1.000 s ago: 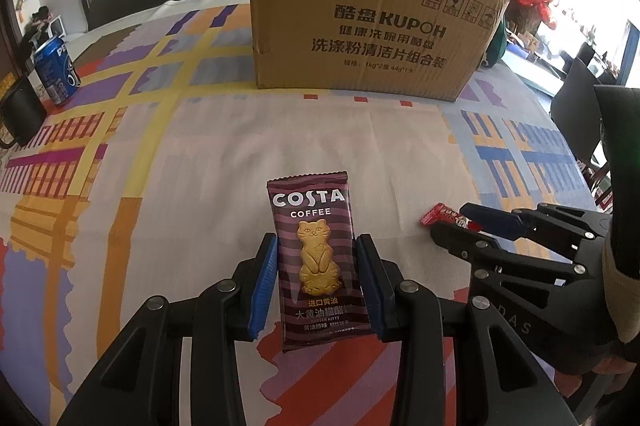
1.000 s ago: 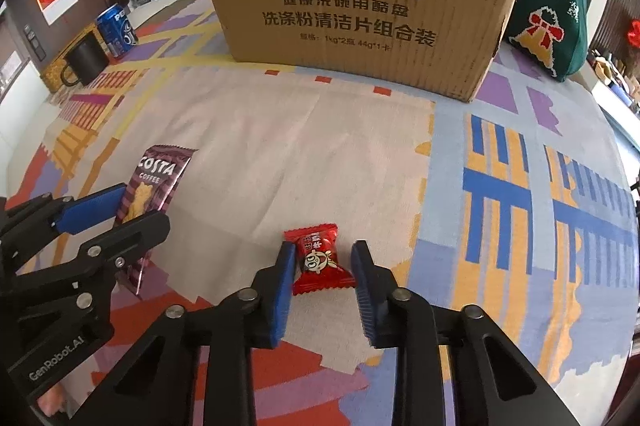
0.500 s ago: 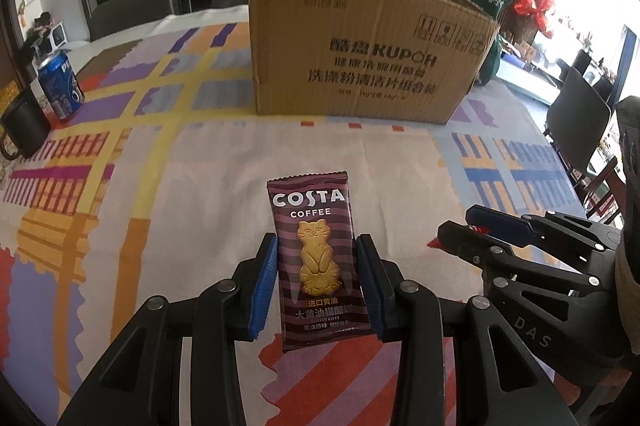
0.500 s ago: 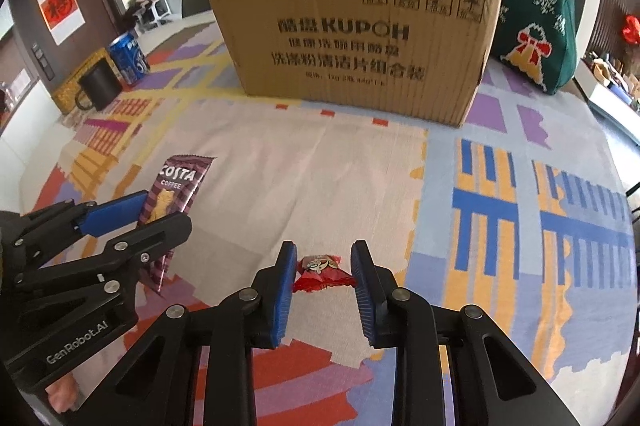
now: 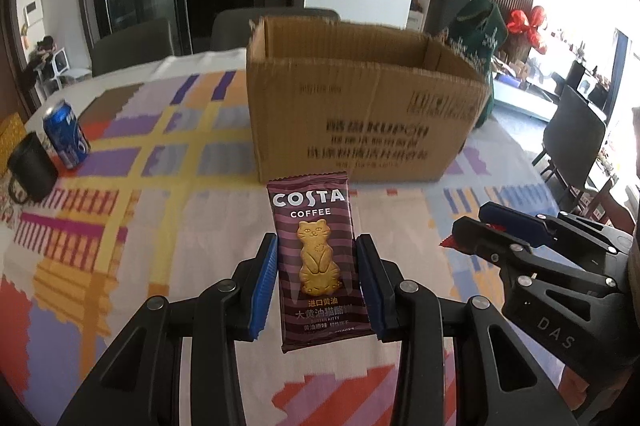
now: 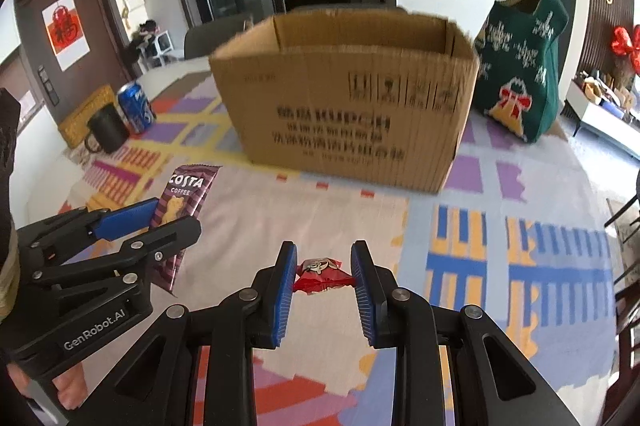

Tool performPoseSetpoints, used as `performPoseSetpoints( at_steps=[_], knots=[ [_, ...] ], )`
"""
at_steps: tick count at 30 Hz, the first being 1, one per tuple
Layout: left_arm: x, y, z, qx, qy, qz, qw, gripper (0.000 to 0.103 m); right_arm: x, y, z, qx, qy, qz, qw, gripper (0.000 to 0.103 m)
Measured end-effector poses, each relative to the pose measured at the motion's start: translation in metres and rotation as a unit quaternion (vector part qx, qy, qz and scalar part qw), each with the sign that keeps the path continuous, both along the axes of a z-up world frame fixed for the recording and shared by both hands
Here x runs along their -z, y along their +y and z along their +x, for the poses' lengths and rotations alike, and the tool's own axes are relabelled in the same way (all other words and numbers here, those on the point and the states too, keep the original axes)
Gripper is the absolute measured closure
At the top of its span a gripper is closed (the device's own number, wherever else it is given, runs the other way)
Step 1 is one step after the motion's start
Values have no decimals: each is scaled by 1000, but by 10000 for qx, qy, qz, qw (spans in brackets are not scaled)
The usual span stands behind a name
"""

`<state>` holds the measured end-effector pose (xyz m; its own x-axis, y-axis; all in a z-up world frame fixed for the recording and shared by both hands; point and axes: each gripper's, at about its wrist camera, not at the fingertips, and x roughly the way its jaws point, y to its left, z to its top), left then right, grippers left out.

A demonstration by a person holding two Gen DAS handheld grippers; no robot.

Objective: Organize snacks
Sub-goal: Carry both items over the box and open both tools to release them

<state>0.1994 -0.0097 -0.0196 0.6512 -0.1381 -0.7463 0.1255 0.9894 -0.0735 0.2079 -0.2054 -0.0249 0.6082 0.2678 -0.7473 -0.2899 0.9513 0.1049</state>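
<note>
Blue pads of the left gripper [image 5: 318, 282] clamp a purple Costa Coffee biscuit packet [image 5: 320, 266], held above the tablecloth [image 5: 168, 234] and pointing toward the open cardboard box [image 5: 360, 122] at the far edge. It reads "COSTA COFFEE" and "BUTTER KITTY". The right gripper [image 6: 324, 286] squeezes a red wrapped candy [image 6: 322, 276] in the air. Its view shows "GenRobot.AI" on the left tool and a green Christmas bag [image 6: 524, 62] beside the box; the left view reads "DAS".
</note>
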Motion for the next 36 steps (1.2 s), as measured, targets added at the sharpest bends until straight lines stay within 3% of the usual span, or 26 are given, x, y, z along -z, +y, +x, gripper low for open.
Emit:
performPoseSetpoints(
  at_steps=[19,36],
  knots=[
    [-72,6,62,64,-587,-50,9982,64,-82,4,55,60,-914,117,9957,74],
    [-84,-9,136,299,-423,61,9986,63,-100,-2,122,261,-967,106,9949,74]
  ],
)
